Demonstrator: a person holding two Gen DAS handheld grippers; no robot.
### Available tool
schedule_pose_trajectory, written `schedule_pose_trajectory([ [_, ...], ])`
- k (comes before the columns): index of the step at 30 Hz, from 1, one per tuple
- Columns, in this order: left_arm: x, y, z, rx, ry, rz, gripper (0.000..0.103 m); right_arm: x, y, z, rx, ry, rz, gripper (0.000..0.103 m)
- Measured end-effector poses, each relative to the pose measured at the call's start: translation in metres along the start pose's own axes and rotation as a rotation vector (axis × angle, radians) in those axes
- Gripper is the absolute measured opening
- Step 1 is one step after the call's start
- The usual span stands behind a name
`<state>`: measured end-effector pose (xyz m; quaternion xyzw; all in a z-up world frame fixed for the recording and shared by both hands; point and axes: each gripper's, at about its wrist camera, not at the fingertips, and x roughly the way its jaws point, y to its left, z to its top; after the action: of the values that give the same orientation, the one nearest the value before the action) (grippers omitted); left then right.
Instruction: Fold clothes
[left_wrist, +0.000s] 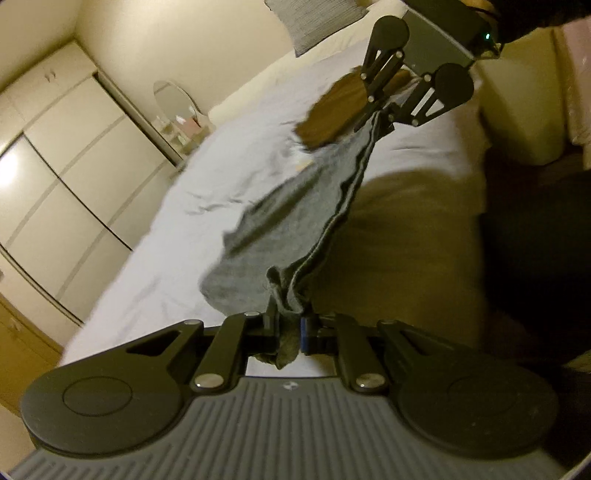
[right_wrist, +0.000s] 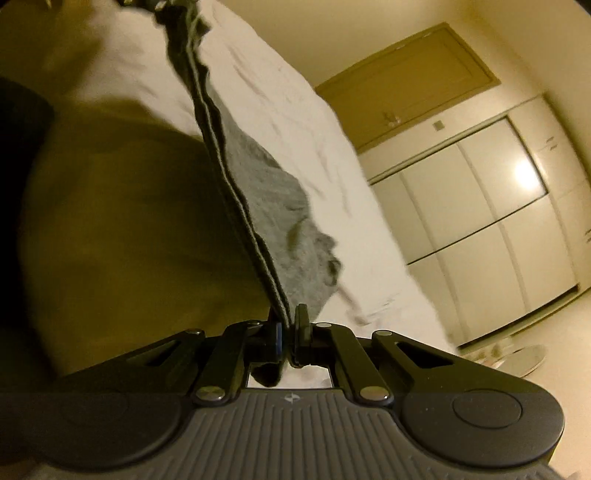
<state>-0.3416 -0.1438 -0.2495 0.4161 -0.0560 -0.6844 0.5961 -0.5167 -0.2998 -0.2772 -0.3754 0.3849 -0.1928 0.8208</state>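
Note:
A grey garment with a dark seamed edge hangs stretched between my two grippers above the white bed. My left gripper is shut on one end of it, cloth bunched between the pads. In the left wrist view my right gripper pinches the far end, held by a person's hand. From the right wrist, the same grey garment runs away from my right gripper, which is shut on its edge. Its loose part sags toward the bed sheet.
A brown cloth lies on the bed behind the garment. A grey pillow sits at the head. White wardrobe doors and a round mirror line the wall. An olive-brown surface lies below the garment.

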Motion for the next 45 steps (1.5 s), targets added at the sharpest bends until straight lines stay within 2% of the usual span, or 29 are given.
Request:
schedule_pose_trajectory([
  [4,-0.037,-0.045,-0.014,-0.097,0.038,-0.055,0.007,-0.045,0.036,-0.003,0.017,0.028,0.092,0.001],
  [8,-0.051,-0.055,-0.022,-0.161,0.044,-0.076,0.007,-0.058,0.034,0.003,-0.018,0.041,0.163,0.001],
  [10,-0.049,-0.041,-0.019,-0.188,0.033,-0.063,0.007,-0.057,0.02,0.006,-0.03,0.035,0.186,0.001],
  [14,-0.025,0.015,-0.003,-0.259,0.037,-0.03,0.008,-0.043,-0.041,0.019,0.026,0.008,0.208,0.0],
  [18,0.015,0.077,0.007,-0.332,0.055,-0.021,0.008,0.017,-0.104,0.034,0.116,0.039,0.257,0.0],
  [21,0.055,0.123,0.005,-0.394,0.08,-0.034,0.008,0.069,-0.138,0.031,0.222,0.058,0.325,0.0],
  [24,0.105,0.158,-0.012,-0.497,0.119,-0.08,0.008,0.13,-0.163,0.026,0.321,0.09,0.369,0.001],
  [28,0.169,0.181,-0.049,-0.656,0.188,-0.152,0.008,0.2,-0.174,0.003,0.523,0.162,0.5,0.002],
  [29,0.18,0.183,-0.059,-0.699,0.197,-0.173,0.008,0.207,-0.173,-0.006,0.594,0.167,0.525,0.002],
  [31,0.193,0.184,-0.075,-0.782,0.198,-0.2,0.009,0.213,-0.172,-0.026,0.744,0.164,0.56,0.016],
  [33,0.194,0.185,-0.086,-0.854,0.175,-0.211,0.009,0.205,-0.174,-0.046,0.886,0.125,0.59,0.023],
  [36,0.19,0.188,-0.101,-0.965,0.131,-0.221,0.01,0.203,-0.177,-0.072,1.075,0.062,0.604,0.042],
  [39,0.187,0.19,-0.111,-1.055,0.105,-0.216,0.01,0.21,-0.174,-0.086,1.213,-0.014,0.602,0.039],
  [43,0.187,0.19,-0.11,-1.127,0.091,-0.206,0.008,0.214,-0.174,-0.096,1.308,-0.077,0.592,0.018],
  [45,0.18,0.193,-0.107,-1.151,0.069,-0.197,0.006,0.21,-0.179,-0.099,1.349,-0.082,0.59,0.014],
])
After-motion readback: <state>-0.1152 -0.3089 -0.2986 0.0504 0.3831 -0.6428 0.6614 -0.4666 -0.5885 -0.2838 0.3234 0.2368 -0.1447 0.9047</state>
